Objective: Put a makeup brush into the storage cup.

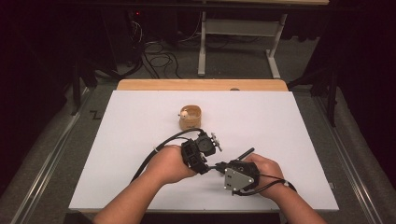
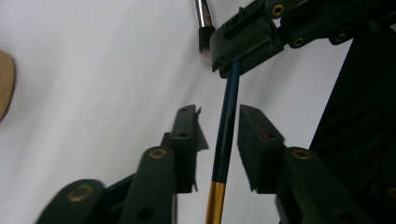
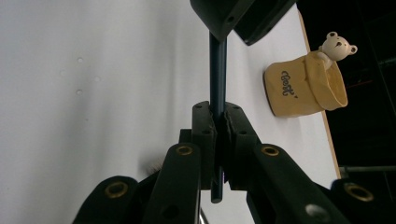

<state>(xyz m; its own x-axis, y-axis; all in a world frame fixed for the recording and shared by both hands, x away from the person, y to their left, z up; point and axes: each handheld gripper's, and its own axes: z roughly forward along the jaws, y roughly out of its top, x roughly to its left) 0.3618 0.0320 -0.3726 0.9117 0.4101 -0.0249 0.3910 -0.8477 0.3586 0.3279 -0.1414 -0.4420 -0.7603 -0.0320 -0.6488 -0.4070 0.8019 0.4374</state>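
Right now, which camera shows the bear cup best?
The right gripper view: the bear cup shows its bear figure and lettering. The high view has it small; the left gripper view catches only a tan edge.

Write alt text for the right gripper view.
The right gripper has its jaws shut on a dark brush handle that runs up to the left gripper. Beyond, on the white table, stands a tan pot with a bear figure on its rim.

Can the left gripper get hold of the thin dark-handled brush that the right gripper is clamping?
Probably yes. The left gripper has its jaws open on either side of the brush, neither pad touching it, with nothing between; the right gripper holds it steady.
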